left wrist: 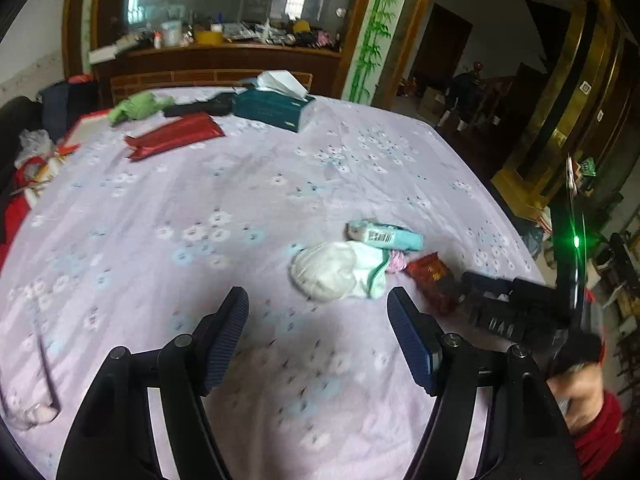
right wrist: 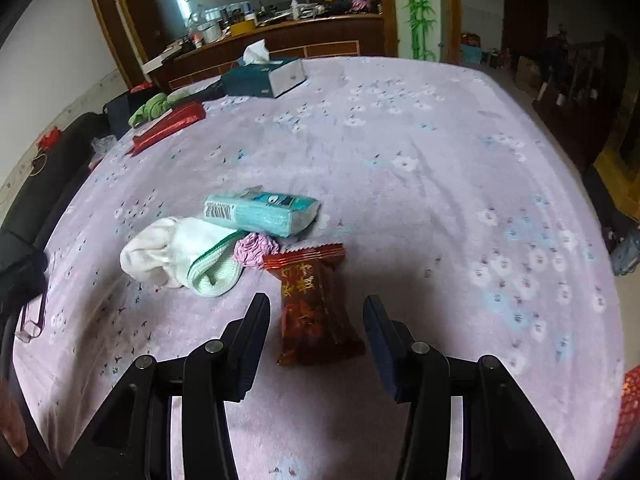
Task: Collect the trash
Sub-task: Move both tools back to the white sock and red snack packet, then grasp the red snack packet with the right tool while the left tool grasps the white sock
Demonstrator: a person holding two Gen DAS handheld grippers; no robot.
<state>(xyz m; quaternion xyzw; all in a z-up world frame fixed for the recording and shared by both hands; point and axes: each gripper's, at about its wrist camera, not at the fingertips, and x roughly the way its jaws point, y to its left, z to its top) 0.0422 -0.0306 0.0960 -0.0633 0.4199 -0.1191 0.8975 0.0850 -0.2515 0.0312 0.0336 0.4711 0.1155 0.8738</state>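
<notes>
Trash pickup under way on a lilac flowered bed: the right claw stands open with its jaws either side of a red snack wrapper, the wrapper's near end lying between the blue pads but not yet touched. The left claw is open too and empty, hovering over bare sheet, near and to the left of the same small heap. Just beyond the wrapper lie a crumpled pink scrap, a white and green sock and a teal tissue pack, all touching or nearly so. Far off sit a tissue box and a long red packet. The step in hand looks like the grasp of the wrapper. Done well, it likely means lowering the right claw until the pads flank the wrapper's middle, closing square across its width, and lifting straight so the pink scrap at its far end is not dragged along
</notes>
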